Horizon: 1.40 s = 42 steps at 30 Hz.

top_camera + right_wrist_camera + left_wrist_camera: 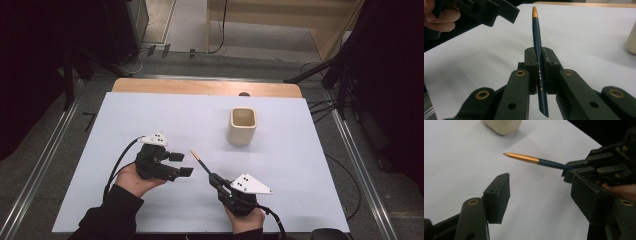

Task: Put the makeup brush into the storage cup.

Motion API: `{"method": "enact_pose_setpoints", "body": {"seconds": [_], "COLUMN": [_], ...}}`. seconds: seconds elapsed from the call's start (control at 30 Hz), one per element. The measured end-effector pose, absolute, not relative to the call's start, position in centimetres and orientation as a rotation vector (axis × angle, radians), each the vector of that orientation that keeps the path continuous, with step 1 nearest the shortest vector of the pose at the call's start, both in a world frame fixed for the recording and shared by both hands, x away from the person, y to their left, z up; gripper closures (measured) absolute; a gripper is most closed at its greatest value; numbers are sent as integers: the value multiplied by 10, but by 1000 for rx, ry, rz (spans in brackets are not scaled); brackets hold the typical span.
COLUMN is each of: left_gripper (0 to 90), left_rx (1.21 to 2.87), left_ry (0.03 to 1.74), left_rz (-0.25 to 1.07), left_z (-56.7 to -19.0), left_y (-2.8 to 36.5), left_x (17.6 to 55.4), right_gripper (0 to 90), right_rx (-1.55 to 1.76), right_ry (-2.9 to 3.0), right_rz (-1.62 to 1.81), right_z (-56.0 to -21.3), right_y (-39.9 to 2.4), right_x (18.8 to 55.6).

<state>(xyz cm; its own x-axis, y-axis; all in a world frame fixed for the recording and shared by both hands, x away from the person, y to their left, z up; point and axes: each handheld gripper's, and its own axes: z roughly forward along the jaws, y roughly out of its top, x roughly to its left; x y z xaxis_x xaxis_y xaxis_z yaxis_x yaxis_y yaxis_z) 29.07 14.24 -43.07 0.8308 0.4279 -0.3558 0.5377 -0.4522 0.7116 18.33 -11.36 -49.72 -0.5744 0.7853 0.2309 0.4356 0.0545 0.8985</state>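
The slim dark-blue pen with a gold tip [537, 50] is clamped in the right tool [216, 178], raised over the white tabletop [150, 115]. The left tool [181, 164] waits alongside, spread apart, empty. Next, likely: tip into the cream square cup [242, 126].

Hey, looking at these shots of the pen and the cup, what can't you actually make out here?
- Inside of the cup: the high view shows its opening but not the bottom; the left gripper view cuts it off at the top edge, the right gripper view at the right edge.
- Pen: the part between the right gripper pads is covered.
- Pen tip: too small in the high view.
- Left gripper: jaws open, nothing between them.
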Motion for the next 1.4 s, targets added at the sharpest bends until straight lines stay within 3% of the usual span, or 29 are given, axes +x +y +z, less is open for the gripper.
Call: {"method": "enact_pose_setpoints", "body": {"seconds": [0.87,1.4], "left_gripper": [335,440], "left_rx": [2016,1938], "left_ry": [763,823], "left_rz": [-190,-312], "left_z": [-430,-434], "left_y": [129,119], "left_x": [293,295], "right_gripper": [846,846], "right_rx": [1278,1229], "right_ry": [1839,1821], "right_rz": [1605,1620], "right_z": [-504,-499], "right_y": [-105,-101], "right_x": [173,173]}}
